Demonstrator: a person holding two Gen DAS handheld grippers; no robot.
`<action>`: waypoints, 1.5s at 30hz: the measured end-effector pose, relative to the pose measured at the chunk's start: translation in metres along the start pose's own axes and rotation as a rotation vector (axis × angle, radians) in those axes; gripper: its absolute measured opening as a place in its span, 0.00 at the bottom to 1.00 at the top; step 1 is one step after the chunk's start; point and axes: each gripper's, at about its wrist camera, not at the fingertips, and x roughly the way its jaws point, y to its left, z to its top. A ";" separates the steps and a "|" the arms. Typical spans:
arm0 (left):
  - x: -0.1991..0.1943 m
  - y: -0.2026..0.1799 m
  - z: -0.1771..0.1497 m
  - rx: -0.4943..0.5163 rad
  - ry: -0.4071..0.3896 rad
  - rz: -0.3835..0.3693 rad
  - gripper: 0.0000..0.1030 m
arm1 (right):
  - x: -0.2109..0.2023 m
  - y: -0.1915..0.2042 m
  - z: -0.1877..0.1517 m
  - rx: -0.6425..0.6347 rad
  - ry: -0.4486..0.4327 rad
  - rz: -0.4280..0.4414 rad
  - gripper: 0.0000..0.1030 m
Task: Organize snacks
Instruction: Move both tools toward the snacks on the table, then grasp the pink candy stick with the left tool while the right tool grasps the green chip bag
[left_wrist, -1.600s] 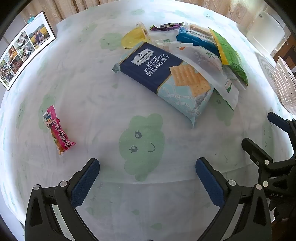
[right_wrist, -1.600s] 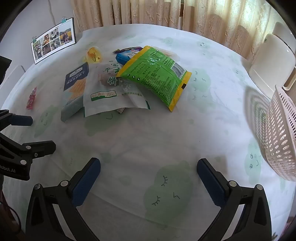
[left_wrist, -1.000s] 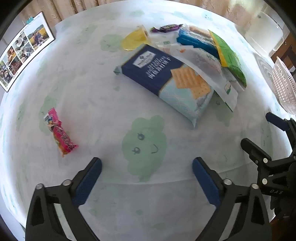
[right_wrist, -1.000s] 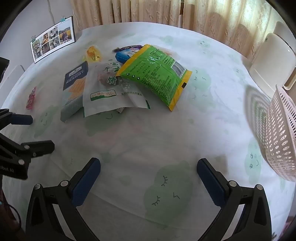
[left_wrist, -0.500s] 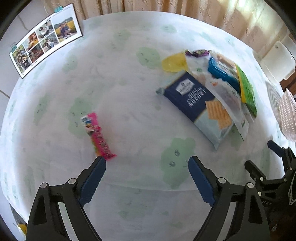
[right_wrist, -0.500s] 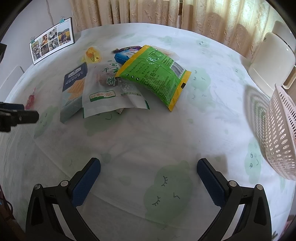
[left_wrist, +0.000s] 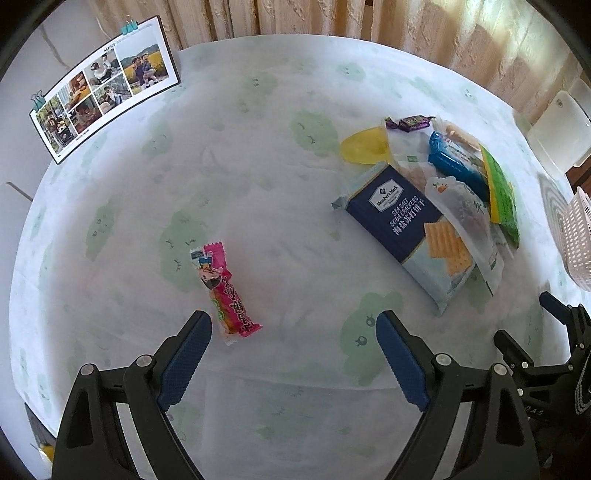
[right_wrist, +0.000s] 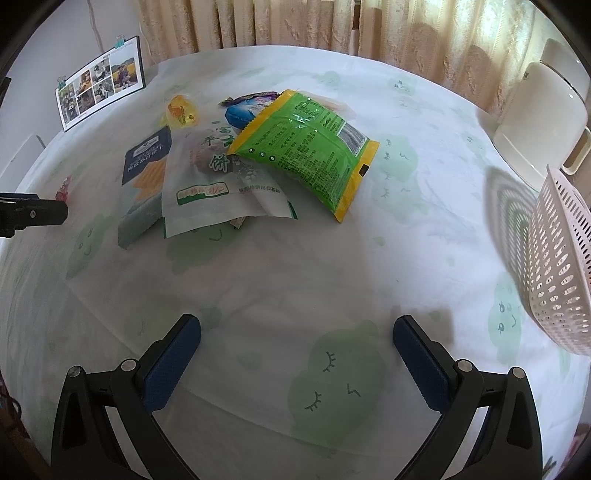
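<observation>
While both grippers, left (left_wrist: 293, 334) and right (right_wrist: 297, 338), hang spread and empty, the pink bar (left_wrist: 224, 292) lies just ahead of the left. Judged step: approach; next, straddle and close, then carry to the basket (right_wrist: 561, 266).

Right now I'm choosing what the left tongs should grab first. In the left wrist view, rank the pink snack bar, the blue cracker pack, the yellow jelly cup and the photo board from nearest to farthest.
1. Pink snack bar, just ahead of the left tongs, by the left finger.
2. Blue cracker pack, ahead to the right.
3. Yellow jelly cup, beyond the pack's far end.
4. Photo board, standing at the table's far left edge.
</observation>
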 end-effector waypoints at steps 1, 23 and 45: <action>-0.001 0.000 0.000 -0.001 -0.003 0.002 0.86 | 0.000 -0.001 0.001 0.002 0.010 -0.001 1.00; 0.014 0.044 0.001 -0.135 0.040 -0.009 0.86 | -0.014 0.010 0.022 0.010 0.044 0.098 1.00; 0.019 0.075 0.009 -0.199 0.044 0.005 0.17 | -0.003 -0.001 0.034 0.044 0.087 0.099 0.99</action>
